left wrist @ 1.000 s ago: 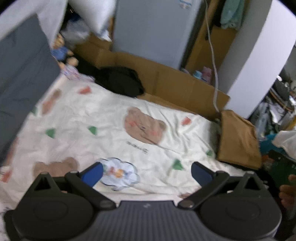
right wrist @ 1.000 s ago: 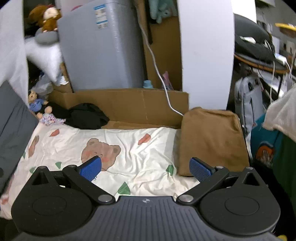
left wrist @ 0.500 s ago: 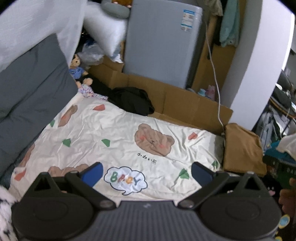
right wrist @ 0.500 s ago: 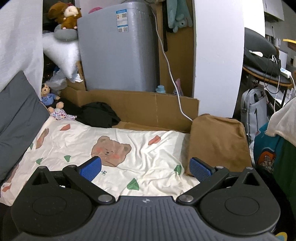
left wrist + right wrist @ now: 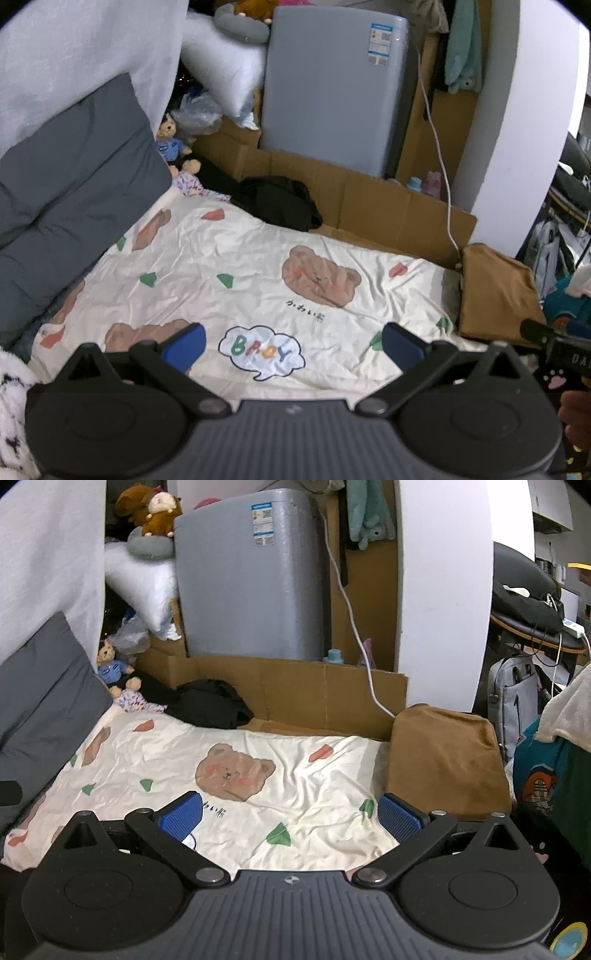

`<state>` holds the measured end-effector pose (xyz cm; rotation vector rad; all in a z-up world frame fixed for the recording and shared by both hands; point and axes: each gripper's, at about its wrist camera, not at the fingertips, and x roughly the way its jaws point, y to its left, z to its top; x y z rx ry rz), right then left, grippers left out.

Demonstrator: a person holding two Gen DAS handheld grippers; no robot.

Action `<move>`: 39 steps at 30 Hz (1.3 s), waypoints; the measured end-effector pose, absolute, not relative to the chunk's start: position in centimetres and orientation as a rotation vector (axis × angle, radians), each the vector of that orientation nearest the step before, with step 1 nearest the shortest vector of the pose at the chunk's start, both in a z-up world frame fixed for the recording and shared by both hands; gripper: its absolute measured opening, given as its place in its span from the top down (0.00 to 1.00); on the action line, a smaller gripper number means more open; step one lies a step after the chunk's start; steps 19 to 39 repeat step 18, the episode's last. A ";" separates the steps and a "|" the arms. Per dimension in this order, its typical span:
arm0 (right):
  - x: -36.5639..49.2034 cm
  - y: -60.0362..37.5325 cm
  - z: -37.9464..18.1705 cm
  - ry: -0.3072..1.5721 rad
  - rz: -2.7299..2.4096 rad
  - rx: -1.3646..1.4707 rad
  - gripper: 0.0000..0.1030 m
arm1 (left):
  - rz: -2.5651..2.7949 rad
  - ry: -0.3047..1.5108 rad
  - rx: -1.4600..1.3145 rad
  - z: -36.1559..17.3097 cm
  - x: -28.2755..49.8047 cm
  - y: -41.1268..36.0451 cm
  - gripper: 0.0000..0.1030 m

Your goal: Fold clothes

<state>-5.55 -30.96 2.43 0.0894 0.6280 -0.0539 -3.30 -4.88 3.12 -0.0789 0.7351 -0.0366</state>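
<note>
**Both grippers wide apart and empty over the bed; two garments in view**

Left to right, from your left wrist view:

- One grey cushion (image 5: 70, 192) leans along the left edge of the bed.
- One small teddy in a blue top (image 5: 171, 142) sits at the far left corner, with a patterned scrap of cloth just in front of it.
- One cream bedsheet (image 5: 207, 258) with bear prints covers the bed. One full bear face is printed mid-sheet, and one "BABY" cloud print lies between your left gripper's fingers.
- Your left gripper (image 5: 293, 345) has its jaws spread wide, holding nothing, above the near edge of the sheet.
- One black garment (image 5: 279, 201) lies crumpled at the far edge of the sheet, against the cardboard (image 5: 388, 206).
- One grey appliance (image 5: 332, 92) stands behind the cardboard, with one white cable (image 5: 441, 166) running down its right side.
- One brown folded garment (image 5: 496, 291) lies flat at the right edge of the bed, beside the sheet.

Right wrist view:

- Your right gripper (image 5: 290, 818) also has its jaws spread wide and empty, above the near part of the sheet.
- The brown folded garment (image 5: 443, 760) is just beyond its right finger, not touched.
- The black garment (image 5: 210, 703) sits far left, well apart from the brown one.
</note>
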 end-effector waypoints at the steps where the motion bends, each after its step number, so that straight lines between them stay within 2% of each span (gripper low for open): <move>1: -5.6 -30.9 2.3 0.628 -0.053 0.090 0.00 | -0.035 0.736 -0.080 3.0 -3.3 -4.8 0.00; 39: -6.1 -30.0 1.7 0.637 -0.043 0.085 0.00 | -0.049 0.738 -0.048 2.2 -3.9 -4.7 0.00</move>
